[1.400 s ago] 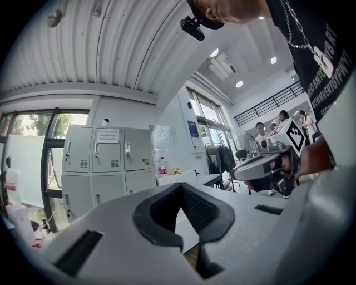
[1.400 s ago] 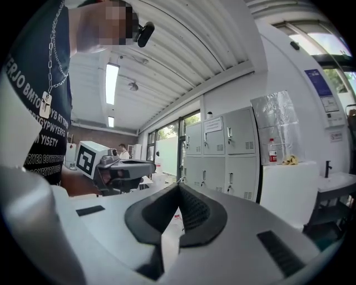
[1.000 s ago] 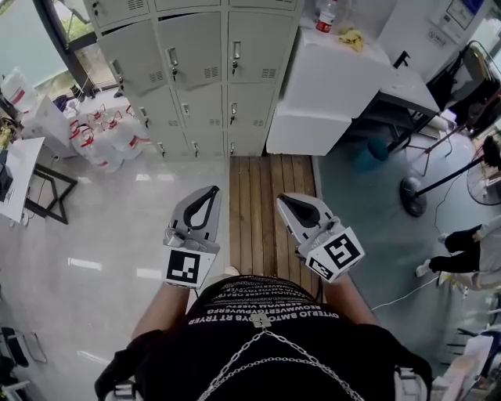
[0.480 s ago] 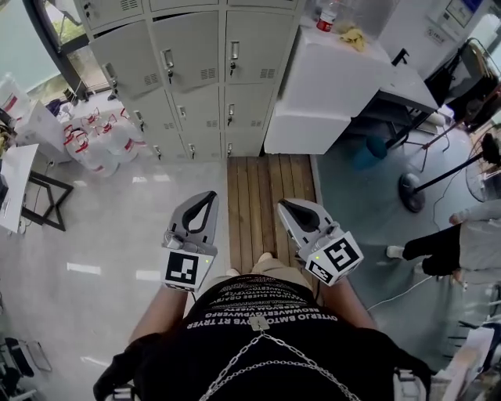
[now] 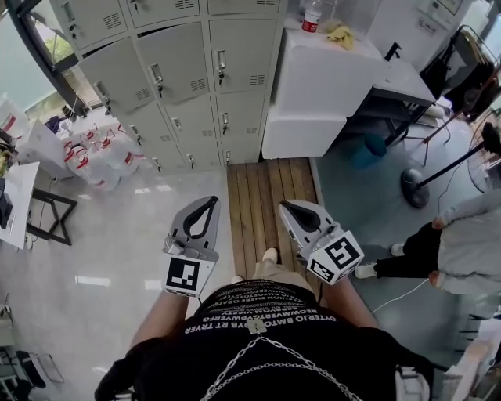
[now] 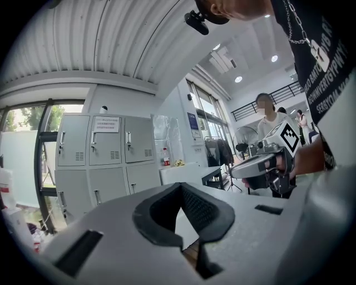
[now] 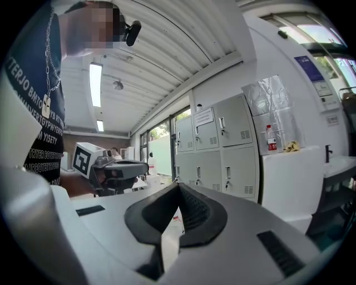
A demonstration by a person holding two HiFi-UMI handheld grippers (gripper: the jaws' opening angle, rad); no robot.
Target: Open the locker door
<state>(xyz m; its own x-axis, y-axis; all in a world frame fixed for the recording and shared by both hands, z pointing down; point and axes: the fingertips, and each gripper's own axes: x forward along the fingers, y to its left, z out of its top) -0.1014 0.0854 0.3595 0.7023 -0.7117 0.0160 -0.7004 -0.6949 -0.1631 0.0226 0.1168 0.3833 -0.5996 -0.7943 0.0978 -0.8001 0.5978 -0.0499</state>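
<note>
A bank of grey lockers (image 5: 196, 70) stands ahead across the floor, every door I see closed, each with a small metal handle (image 5: 221, 63). Both grippers are held low in front of my body, well short of the lockers. My left gripper (image 5: 212, 201) is shut with nothing in it. My right gripper (image 5: 285, 206) is shut and empty too. In the left gripper view, the lockers (image 6: 105, 161) rise beyond the closed jaws of the left gripper (image 6: 181, 188), with the right gripper (image 6: 261, 164) alongside. In the right gripper view, the lockers (image 7: 222, 150) show past the right gripper (image 7: 178, 188).
A white cabinet (image 5: 329, 86) with a bottle (image 5: 311, 16) on top adjoins the lockers on the right. Water jugs (image 5: 98, 153) crowd the floor at the lockers' left. A wooden floor strip (image 5: 262, 192) leads forward. A person (image 5: 458, 251) stands at the right near a fan stand (image 5: 415, 188).
The lockers have shifted left and up in the head view as I step forward. The person at the right has come further into view. Both grippers keep the same shut pose.
</note>
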